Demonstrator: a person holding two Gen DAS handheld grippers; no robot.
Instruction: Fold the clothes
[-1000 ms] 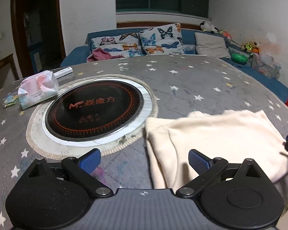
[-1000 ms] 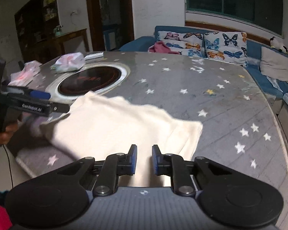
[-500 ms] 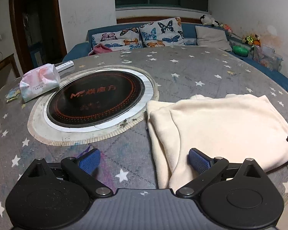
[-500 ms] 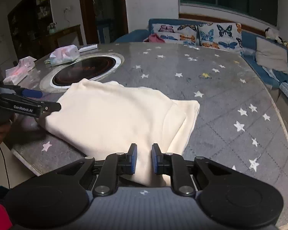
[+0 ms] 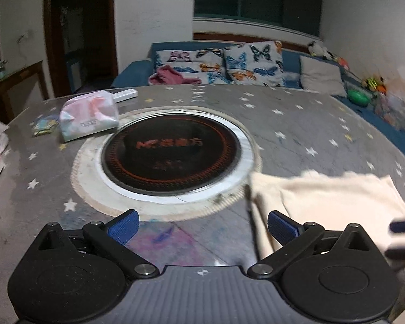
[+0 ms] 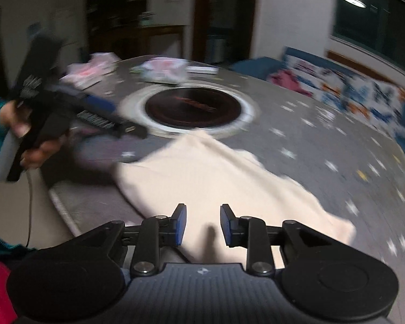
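A folded cream garment (image 5: 334, 199) lies flat on the grey star-patterned table near its front edge; it also shows in the right wrist view (image 6: 218, 178). My left gripper (image 5: 202, 225) is wide open and empty, held above the table left of the garment. My right gripper (image 6: 202, 225) is open a little and empty, just above the garment's near edge. The left gripper also appears in the right wrist view (image 6: 67, 110), held in a hand, off the garment's left side.
A round black induction hob (image 5: 172, 154) sits in the table's middle. A tissue pack (image 5: 89, 114) and a white remote (image 5: 124, 94) lie beyond it to the left. A blue sofa with butterfly cushions (image 5: 229, 64) stands behind the table.
My right gripper has opened from nearly shut and swung left, with the view blurred. My left gripper has drawn back and to the left, away from the garment. The garment lies still.
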